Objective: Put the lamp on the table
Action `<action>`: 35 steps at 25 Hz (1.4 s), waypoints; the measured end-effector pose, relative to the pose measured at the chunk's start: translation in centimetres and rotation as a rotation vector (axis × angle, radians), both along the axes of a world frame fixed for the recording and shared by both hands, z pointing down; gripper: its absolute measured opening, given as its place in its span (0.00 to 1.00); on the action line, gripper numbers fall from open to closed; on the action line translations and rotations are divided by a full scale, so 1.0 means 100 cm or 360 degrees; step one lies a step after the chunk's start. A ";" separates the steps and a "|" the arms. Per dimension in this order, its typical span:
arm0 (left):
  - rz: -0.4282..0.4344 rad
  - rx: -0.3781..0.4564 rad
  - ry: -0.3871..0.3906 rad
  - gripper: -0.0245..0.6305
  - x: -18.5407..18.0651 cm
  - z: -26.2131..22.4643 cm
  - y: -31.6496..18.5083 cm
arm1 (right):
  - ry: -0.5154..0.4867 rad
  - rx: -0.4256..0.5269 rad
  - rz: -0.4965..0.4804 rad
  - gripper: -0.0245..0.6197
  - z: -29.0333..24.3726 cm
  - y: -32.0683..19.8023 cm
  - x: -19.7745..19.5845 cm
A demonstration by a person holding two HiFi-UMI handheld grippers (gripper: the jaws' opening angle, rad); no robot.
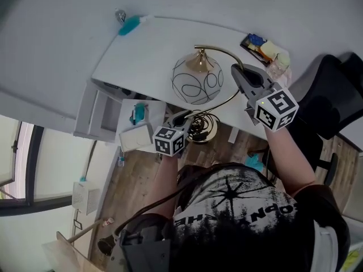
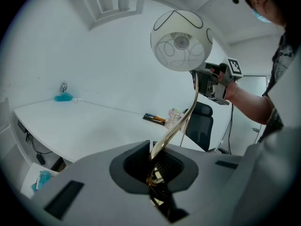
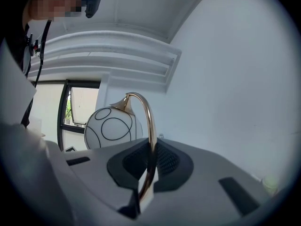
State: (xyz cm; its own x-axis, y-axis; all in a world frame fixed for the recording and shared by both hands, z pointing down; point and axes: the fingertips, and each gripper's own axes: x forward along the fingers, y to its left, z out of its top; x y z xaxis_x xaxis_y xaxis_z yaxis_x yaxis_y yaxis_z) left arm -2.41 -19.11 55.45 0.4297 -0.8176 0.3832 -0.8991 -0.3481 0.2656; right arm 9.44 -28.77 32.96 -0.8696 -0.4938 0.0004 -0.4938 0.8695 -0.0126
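The lamp has a white globe shade with black loops, a curved brass stem and a round brass base. Both grippers hold it above the near edge of the white table. My left gripper is shut on the stem low down, just above the base; in the left gripper view the stem rises out of its jaws to the shade. My right gripper is shut on the stem higher up, on the arch beside the shade.
A turquoise object lies at the table's far left edge. A tray of small items and a clear container sit at the right end. A black office chair stands to the right. White drawers stand open below.
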 end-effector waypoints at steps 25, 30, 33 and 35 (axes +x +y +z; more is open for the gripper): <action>0.0239 0.0052 0.0031 0.07 -0.086 -0.014 -0.142 | 0.0013 0.0049 0.0246 0.06 -0.021 -0.112 -0.077; 0.0312 0.0048 0.0030 0.07 -0.100 -0.012 -0.171 | 0.0047 0.0034 0.0318 0.06 -0.017 -0.133 -0.088; 0.0356 0.0040 0.0043 0.07 -0.105 -0.008 -0.189 | 0.0061 0.0022 0.0362 0.06 -0.015 -0.148 -0.093; 0.0388 0.0033 0.0060 0.07 -0.106 -0.006 -0.201 | 0.0068 0.0019 0.0390 0.06 -0.013 -0.158 -0.095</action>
State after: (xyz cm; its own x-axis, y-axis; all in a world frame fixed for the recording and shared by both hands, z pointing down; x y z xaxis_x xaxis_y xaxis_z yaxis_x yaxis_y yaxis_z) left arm -13.06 -39.17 54.87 0.6289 -0.6954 0.3476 -0.7774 -0.5592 0.2880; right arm -0.06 -44.57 31.62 -0.7231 -0.6902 0.0278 -0.6898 0.7236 0.0223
